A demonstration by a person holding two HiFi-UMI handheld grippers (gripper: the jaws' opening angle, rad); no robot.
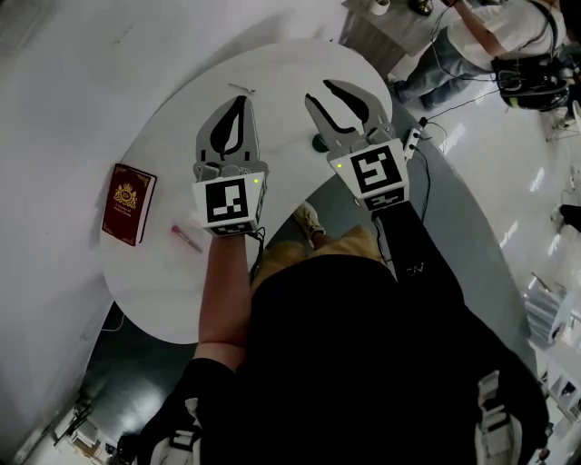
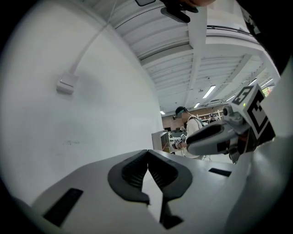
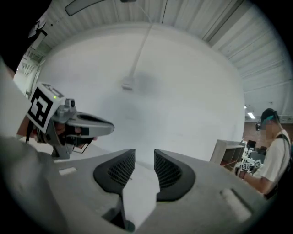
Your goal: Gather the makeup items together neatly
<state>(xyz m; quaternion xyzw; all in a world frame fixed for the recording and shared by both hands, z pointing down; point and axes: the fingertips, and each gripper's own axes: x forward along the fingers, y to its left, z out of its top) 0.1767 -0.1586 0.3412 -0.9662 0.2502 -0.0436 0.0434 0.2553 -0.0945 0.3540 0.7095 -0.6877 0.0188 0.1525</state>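
On the round white table lie a dark red booklet at the left edge and a thin pink stick beside it. A small thin item rests near the far edge. A dark green object shows partly under my right gripper; what it is I cannot tell. My left gripper hangs above the table's middle, shut with nothing in it. My right gripper is beside it, open and holding nothing. Both point toward the white wall.
A curved white wall rises just behind the table. A person stands at the far right beside a cabinet, with cables on the floor. My own legs and a shoe are at the table's near edge.
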